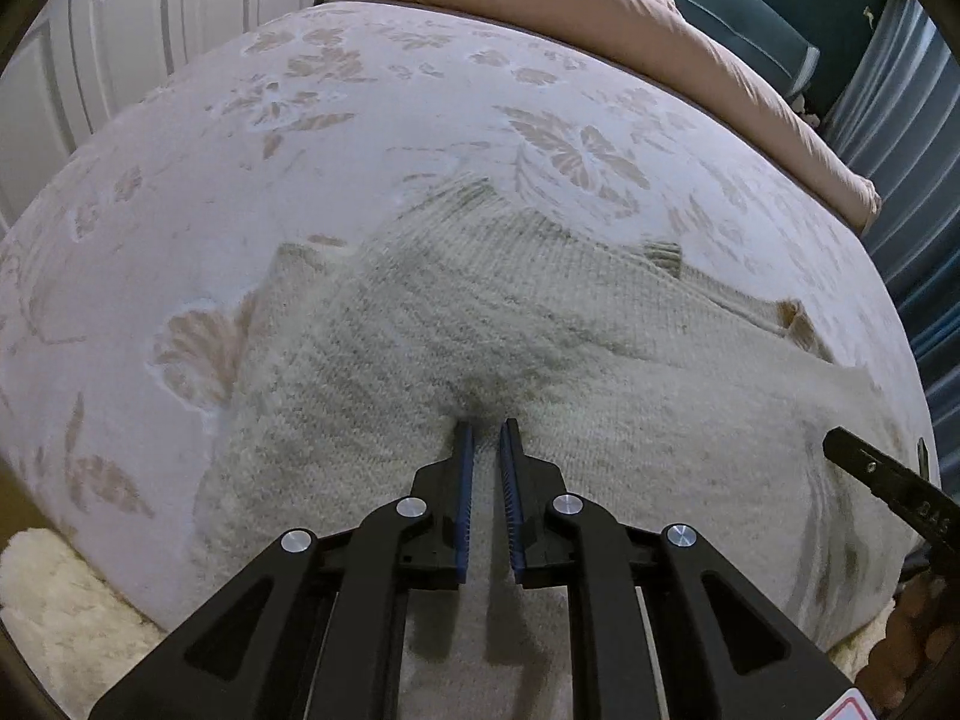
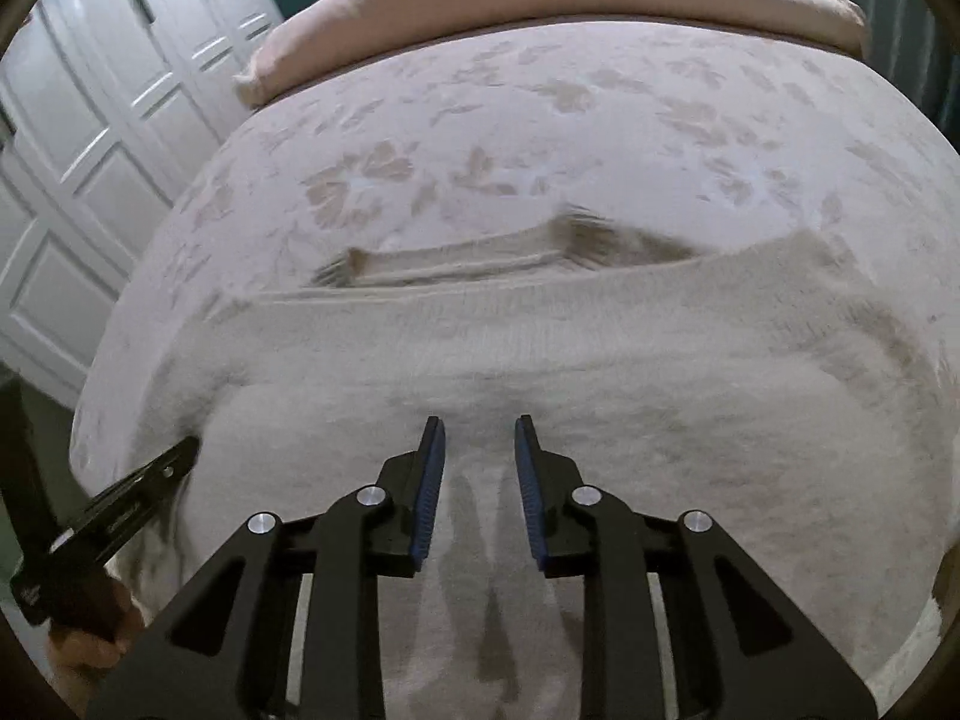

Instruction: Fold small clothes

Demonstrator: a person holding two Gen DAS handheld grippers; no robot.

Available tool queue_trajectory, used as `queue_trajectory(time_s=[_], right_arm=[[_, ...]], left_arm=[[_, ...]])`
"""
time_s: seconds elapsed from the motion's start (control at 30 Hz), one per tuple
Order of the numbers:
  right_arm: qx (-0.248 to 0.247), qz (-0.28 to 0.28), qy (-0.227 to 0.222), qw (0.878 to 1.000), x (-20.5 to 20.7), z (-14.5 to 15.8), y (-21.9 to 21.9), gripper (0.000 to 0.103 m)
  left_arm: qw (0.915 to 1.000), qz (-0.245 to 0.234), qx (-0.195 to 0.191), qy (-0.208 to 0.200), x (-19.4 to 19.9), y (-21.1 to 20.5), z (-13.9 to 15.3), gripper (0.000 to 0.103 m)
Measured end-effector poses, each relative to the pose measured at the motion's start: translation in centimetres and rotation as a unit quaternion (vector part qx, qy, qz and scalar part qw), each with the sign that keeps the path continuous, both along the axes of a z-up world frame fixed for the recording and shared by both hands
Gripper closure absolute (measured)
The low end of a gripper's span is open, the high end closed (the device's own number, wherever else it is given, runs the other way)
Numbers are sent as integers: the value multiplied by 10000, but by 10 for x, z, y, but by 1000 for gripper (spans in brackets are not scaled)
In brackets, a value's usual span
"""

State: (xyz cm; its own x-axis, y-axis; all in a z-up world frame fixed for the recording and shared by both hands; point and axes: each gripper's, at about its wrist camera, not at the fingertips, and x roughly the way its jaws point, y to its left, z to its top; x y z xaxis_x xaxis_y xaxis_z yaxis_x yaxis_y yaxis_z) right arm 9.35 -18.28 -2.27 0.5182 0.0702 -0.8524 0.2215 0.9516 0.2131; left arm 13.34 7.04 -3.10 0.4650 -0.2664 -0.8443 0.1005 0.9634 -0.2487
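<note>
The left gripper (image 1: 486, 423) stands low at the centre of its view, its blue pads narrowly apart. Their tips sit at a puckered dimple in the cream knit sweater (image 1: 540, 360); whether they pinch a fold there I cannot tell. The right gripper (image 2: 480, 420) stands a little wider, with nothing between its pads and sweater (image 2: 540, 360) beneath them.

The sweater lies across the lower half of both views on the floral bedspread (image 1: 360, 120), one ribbed cuff (image 1: 663, 255) right of centre and a sleeve (image 2: 456, 258) along its far edge. A pink duvet (image 1: 570, 6) lies along the top.

By my judgement a fold is being set or released. Next, each gripper needs a fresh hold on an edge, to carry it across evenly.
</note>
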Motion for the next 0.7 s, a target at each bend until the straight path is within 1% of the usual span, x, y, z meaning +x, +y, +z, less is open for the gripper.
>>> queue_trajectory(time_s=[0.03, 0.07, 0.13, 0.17, 0.2, 0.23, 0.27, 0.3, 0.37, 0.4, 0.43, 0.47, 0.5, 0.53, 0.63, 0.67, 0.7], right_arm=[[29, 41, 168, 9998, 4, -14, -4, 79], [74, 84, 94, 9999, 3, -15, -6, 79], [156, 147, 21, 9998, 0, -5, -10, 79], [110, 60, -109, 9999, -5, 7, -17, 78], [-55, -118, -311, 9994, -14, 20, -28, 78], [-145, -216, -408, 9988, -19, 25, -35, 77], [-301, -440, -519, 9972, -28, 32, -50, 77], [-431, -713, -538, 9951, -37, 36, -70, 77], [-525, -1117, -361, 9917, -48, 30, -103, 77], [-545, -1381, -217, 9887, -56, 22, -123, 77], [-537, -1548, -94, 9864, -61, 15, -135, 77], [-424, -1688, 118, 9847, -66, 0, -152, 78], [-272, -1685, 155, 9852, -70, -9, -159, 78], [-91, -1685, 16, 9857, -75, -14, -165, 78], [-48, -1631, -37, 9866, -75, -3, -165, 77], [47, -1676, -183, 9857, -77, 6, -166, 74], [135, -1734, -293, 9843, -77, 11, -170, 68]], left_arm=[[10000, 16, -4, -13, 0, 0, -1, 91], [10000, 33, 28, -33, -1, -2, 1, 91], [9999, 10, 122, -56, -3, -6, 0, 91], [9998, -35, 189, -66, -4, -8, 2, 91], [9997, -75, 227, -65, -5, -9, 3, 91], [9997, -93, 228, -61, -5, -7, -3, 91], [9997, -99, 208, -51, -5, -6, -3, 91], [9998, -94, 191, -44, -4, -5, -4, 91], [9997, -85, 213, -48, -4, -5, -3, 91], [9997, -100, 225, -55, -3, -4, -4, 91], [9996, -97, 262, -69, -3, -5, -4, 91], [9994, -100, 315, -92, -3, -6, -5, 91], [9992, -106, 363, -111, -3, -6, -5, 91], [9990, -110, 409, -124, -3, -7, -5, 91], [9986, -121, 504, -106, -3, -10, -5, 91], [9985, -128, 517, -89, -2, -10, -4, 91], [9985, -127, 521, -78, -2, -10, -4, 91]])
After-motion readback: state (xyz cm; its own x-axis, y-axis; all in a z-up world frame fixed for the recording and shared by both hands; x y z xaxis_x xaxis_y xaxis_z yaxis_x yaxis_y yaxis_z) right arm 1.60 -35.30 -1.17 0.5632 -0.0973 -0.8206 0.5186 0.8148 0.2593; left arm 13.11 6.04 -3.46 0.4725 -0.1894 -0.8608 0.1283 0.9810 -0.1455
